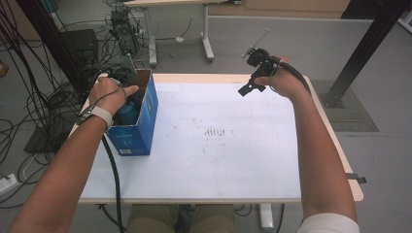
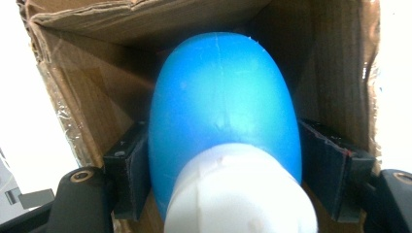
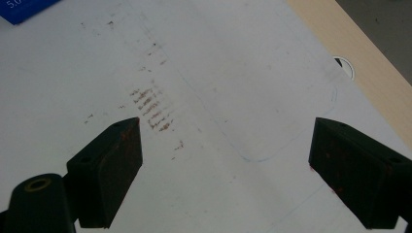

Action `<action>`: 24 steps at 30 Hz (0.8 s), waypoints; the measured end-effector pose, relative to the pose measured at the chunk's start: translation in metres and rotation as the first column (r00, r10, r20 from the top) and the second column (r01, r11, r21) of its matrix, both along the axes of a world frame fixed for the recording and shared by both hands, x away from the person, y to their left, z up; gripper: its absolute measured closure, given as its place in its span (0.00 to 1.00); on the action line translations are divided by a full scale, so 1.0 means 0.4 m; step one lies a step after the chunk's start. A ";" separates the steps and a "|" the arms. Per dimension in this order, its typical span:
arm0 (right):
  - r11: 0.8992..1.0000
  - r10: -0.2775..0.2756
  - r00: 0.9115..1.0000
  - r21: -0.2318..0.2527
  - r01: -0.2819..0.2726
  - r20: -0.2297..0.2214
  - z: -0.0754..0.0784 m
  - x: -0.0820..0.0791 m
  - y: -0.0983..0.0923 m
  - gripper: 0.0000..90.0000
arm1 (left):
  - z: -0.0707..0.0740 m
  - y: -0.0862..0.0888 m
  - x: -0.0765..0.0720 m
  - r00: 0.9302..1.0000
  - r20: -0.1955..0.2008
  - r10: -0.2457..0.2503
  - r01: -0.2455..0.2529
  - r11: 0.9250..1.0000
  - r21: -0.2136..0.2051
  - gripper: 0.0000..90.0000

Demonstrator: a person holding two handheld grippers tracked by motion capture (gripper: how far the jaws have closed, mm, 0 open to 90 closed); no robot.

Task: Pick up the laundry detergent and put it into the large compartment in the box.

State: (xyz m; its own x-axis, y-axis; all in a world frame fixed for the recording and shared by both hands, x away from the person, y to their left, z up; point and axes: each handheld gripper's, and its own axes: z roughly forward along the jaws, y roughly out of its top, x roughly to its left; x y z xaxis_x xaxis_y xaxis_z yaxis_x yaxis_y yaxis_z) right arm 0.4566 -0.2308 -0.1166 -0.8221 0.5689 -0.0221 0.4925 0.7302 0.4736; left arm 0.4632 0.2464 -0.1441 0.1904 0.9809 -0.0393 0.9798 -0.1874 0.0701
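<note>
Left gripper (image 2: pixel 223 184) jaws clamp blue bottle (image 2: pixel 223 111) inside box (image 1: pixel 145 114); right gripper (image 3: pixel 226 170) raised, jaws spread.

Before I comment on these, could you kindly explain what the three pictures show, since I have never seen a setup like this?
There is no robot here: a person holds a hand-held two-jaw gripper in each hand at a white table.

The high view comes from a fixed camera above the person, looking forward and down. The other two come from cameras riding on the grippers, looking along the black jaws.

On the table's left side stands an open blue cardboard box. The left gripper reaches into it, and its jaws sit on either side of a blue bottle with a white cap, apparently gripping it.

The right gripper is held above the table's far side, jaws wide apart and holding nothing. Its view looks down on brownish smudges on the tabletop.
</note>
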 end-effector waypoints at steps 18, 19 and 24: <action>1.000 0.002 1.000 0.001 -0.002 0.006 0.003 -0.008 0.001 0.14 | 0.044 -0.004 -0.033 0.999 0.048 -0.021 0.021 1.000 0.004 0.18; 1.000 0.002 1.000 0.002 -0.002 0.005 0.003 -0.008 0.002 0.14 | 0.046 -0.002 -0.034 0.999 0.049 -0.019 0.019 1.000 -0.001 0.17; 1.000 0.004 1.000 0.003 -0.004 0.006 0.002 -0.007 0.003 0.14 | 0.066 0.016 -0.040 0.998 0.054 -0.014 0.016 0.999 -0.037 0.10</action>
State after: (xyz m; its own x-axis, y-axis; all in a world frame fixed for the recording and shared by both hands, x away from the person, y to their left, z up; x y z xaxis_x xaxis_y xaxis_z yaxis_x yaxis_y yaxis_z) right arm 0.4536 -0.2297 -0.1157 -0.8240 0.5661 -0.0249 0.4872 0.7304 0.4787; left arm 0.4471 0.2529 -0.1175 0.2080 0.9759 -0.0654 0.9715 -0.1984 0.1301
